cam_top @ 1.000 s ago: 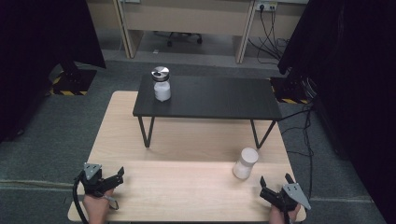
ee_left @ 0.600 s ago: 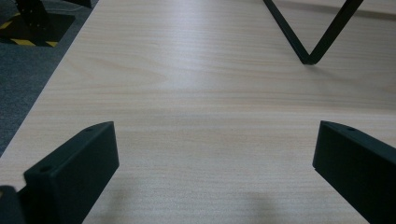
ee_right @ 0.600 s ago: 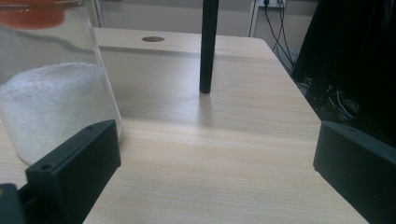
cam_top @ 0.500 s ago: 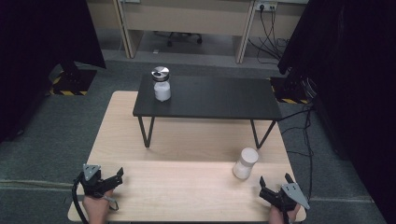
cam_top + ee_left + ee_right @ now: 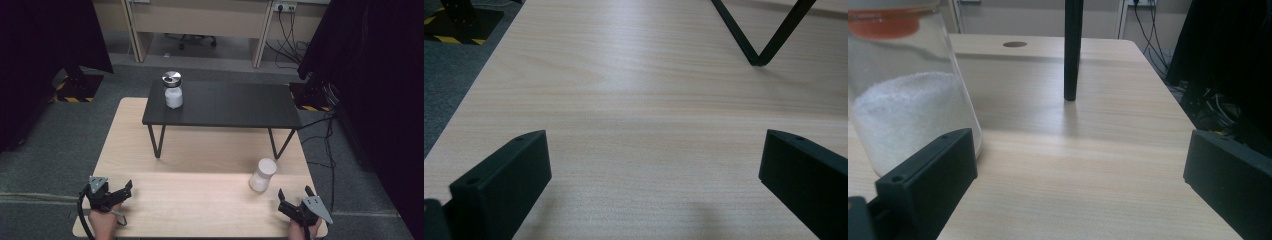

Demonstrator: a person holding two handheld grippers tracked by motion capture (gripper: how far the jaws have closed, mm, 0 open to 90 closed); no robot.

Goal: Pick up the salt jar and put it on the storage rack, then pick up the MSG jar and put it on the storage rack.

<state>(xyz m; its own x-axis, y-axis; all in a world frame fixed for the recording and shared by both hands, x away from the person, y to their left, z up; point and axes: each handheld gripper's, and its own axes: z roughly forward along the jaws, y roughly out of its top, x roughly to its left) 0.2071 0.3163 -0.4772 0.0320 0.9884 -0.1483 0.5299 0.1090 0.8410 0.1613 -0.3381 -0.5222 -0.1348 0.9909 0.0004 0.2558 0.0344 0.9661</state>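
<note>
A clear jar (image 5: 262,175) half full of white powder stands on the light wooden table (image 5: 200,150), front right. In the right gripper view that jar (image 5: 903,105) rises just beyond the left jaw, not between the jaws. A second jar with a metal lid (image 5: 173,90) stands on the left end of the black raised shelf (image 5: 235,105). My left gripper (image 5: 126,188) rests open at the front left corner, over bare wood (image 5: 649,165). My right gripper (image 5: 295,195) sits open at the front right, just short of the powder jar.
The shelf's black legs (image 5: 156,140) stand on the table, and one leg (image 5: 1072,50) rises ahead of the right gripper. Dark curtains hang at both sides. Cables (image 5: 325,145) trail over the carpet right of the table. A round hole (image 5: 1014,44) marks the table's far part.
</note>
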